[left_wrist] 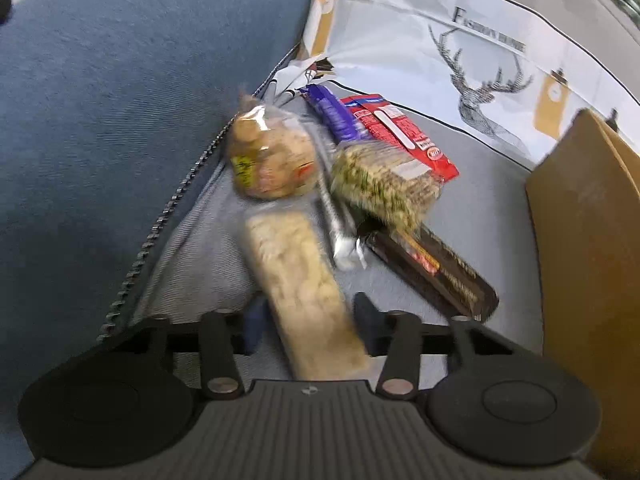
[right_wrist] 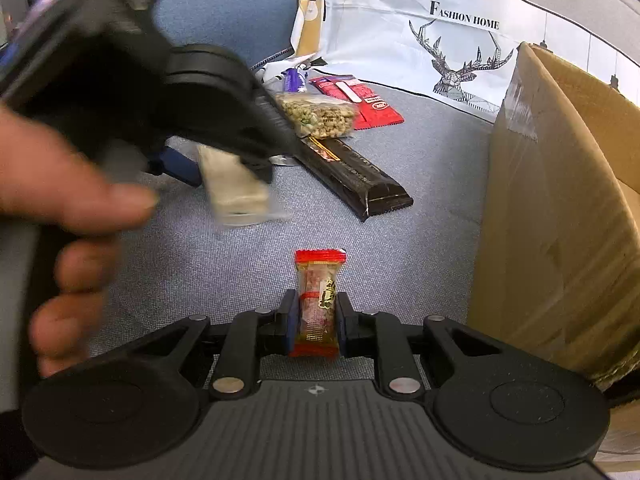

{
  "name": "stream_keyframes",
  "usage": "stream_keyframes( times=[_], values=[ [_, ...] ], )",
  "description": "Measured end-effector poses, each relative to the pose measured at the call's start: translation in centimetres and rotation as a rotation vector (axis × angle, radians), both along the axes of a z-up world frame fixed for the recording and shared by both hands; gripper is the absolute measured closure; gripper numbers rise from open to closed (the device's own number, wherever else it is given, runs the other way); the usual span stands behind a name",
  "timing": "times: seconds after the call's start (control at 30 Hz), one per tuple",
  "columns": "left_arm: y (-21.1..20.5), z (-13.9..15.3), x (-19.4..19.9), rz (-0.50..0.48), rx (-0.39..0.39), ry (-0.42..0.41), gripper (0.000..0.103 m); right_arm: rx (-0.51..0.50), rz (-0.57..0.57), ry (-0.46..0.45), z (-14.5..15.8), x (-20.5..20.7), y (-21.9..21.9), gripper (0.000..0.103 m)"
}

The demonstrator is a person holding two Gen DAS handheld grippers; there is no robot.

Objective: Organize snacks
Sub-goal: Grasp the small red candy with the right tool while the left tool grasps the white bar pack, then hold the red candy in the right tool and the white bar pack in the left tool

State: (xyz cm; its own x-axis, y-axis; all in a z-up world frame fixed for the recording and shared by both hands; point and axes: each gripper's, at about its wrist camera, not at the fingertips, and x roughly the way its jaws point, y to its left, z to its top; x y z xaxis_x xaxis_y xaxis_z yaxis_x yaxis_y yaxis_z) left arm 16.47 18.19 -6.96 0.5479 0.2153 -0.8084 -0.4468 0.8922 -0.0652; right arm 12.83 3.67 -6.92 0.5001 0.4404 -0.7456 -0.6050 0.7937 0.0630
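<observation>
My left gripper (left_wrist: 310, 314) is shut on a long pale cracker pack (left_wrist: 298, 280) and holds it above the grey cushion; the same pack (right_wrist: 234, 188) shows blurred in the right wrist view under the left gripper (right_wrist: 216, 168). My right gripper (right_wrist: 316, 316) is shut on a small red-ended candy bar (right_wrist: 319, 304). On the cushion lie a round biscuit pack (left_wrist: 270, 156), a green pea snack bag (left_wrist: 384, 180), a red packet (left_wrist: 404, 132), a purple bar (left_wrist: 332, 112) and a long black box (left_wrist: 440, 272).
A cardboard box (right_wrist: 560, 216) stands at the right, and its edge shows in the left wrist view (left_wrist: 588, 240). A white deer-print bag (right_wrist: 440, 40) lies at the back. A blue cushion (left_wrist: 120, 120) rises at the left. My hand (right_wrist: 60, 200) holds the left gripper.
</observation>
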Motion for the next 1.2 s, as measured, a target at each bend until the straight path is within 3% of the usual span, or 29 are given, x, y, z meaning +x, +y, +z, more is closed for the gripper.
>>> stream_keyframes(
  times=[0.13, 0.27, 0.37, 0.53, 0.7, 0.97, 1.2],
  values=[
    [0.9, 1.1, -2.6, -0.083, -0.021, 0.005, 0.064, 0.012, -0.001, -0.003, 0.0, -0.2, -0.2, 0.083],
    [1.5, 2.1, -5.4, -0.213, -0.103, -0.003, 0.064, 0.054, -0.013, 0.023, 0.3, -0.5, -0.7, 0.084],
    [1.4, 1.2, -7.2, -0.325, -0.151, 0.019, 0.064, 0.084, 0.002, 0.041, 0.5, -0.9, -0.9, 0.084],
    [2.5, 0.6, -7.6, -0.286, -0.248, 0.004, 0.063, 0.076, 0.028, 0.045, 0.2, -2.0, -0.6, 0.083],
    [1.6, 0.7, -7.5, -0.313, -0.198, 0.017, 0.063, 0.071, 0.049, 0.032, 0.1, -2.7, -1.0, 0.082],
    [1.8, 0.2, -6.7, -0.312, -0.213, 0.043, 0.057, 0.064, 0.066, 0.020, -0.1, -3.0, -1.4, 0.082],
    [0.7, 0.2, -6.6, -0.339, -0.151, 0.055, 0.057, 0.064, 0.065, 0.021, -0.2, -2.8, -1.3, 0.082]
  ],
)
